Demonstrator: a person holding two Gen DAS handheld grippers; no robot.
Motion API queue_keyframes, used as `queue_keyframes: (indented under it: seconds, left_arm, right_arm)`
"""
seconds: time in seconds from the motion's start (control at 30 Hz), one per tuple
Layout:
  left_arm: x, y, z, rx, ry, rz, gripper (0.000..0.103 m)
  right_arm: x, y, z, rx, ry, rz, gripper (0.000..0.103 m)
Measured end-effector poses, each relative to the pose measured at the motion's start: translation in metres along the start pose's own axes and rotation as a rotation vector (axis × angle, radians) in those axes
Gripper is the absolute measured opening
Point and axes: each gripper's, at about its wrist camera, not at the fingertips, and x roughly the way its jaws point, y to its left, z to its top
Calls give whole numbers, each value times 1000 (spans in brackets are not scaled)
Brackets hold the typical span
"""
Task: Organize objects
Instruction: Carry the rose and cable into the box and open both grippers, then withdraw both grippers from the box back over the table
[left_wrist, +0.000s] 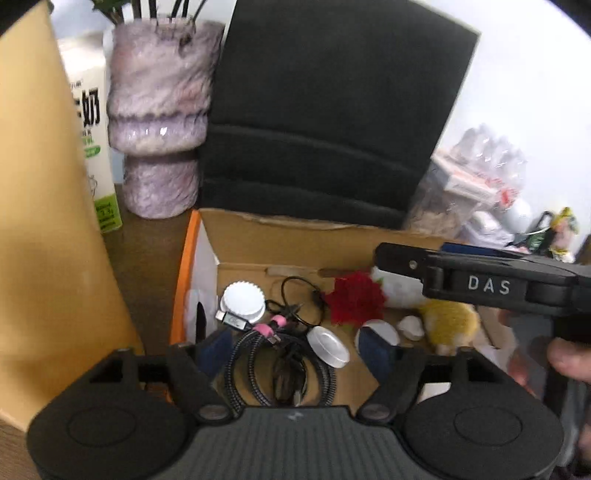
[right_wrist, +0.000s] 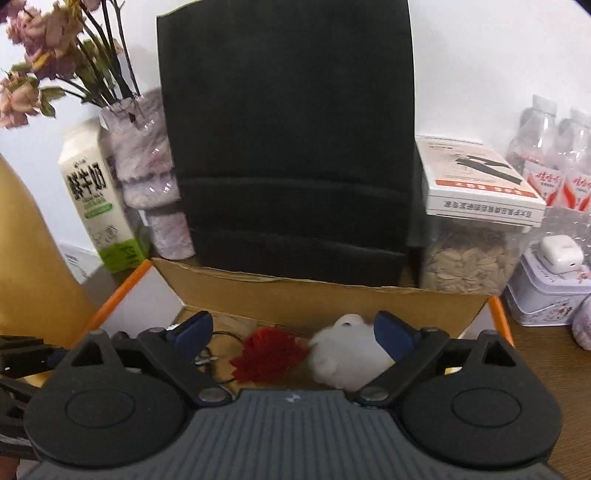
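Observation:
An open cardboard box (left_wrist: 280, 236) with orange edges holds small items: coiled braided cables (left_wrist: 255, 365), a white ridged cap (left_wrist: 243, 301), a white round lid (left_wrist: 328, 345), a red flower (left_wrist: 354, 297), a white plush toy (right_wrist: 347, 354) and a yellow plush toy (left_wrist: 450, 321). My left gripper (left_wrist: 297, 350) is open and empty, hovering over the cables. My right gripper (right_wrist: 293, 332) is open and empty above the red flower (right_wrist: 269, 354) and the white plush; its body also shows in the left wrist view (left_wrist: 487, 280) over the box's right side.
A black bag (right_wrist: 288, 147) stands behind the box. A purple fuzzy vase (right_wrist: 147, 177) with dried flowers and a milk carton (right_wrist: 99, 199) are at the back left. A white box (right_wrist: 476, 184) on a jar of seeds, water bottles (right_wrist: 554, 158) and a tin (right_wrist: 546, 291) are at the right.

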Motion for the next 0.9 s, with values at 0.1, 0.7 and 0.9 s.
queue_keyframes:
  seconds: [0.1, 0.7, 0.9]
  left_arm:
    - [-30, -10, -3, 55, -42, 17, 80]
    - [-256, -47, -238, 157, -252, 169, 100]
    - [-281, -58, -291, 111, -218, 189, 100]
  right_arm:
    - [-18, 4, 2, -10, -23, -8, 96]
    - [-301, 56, -194, -61, -170, -69, 103]
    - [-346, 101, -284, -157, -49, -55, 103]
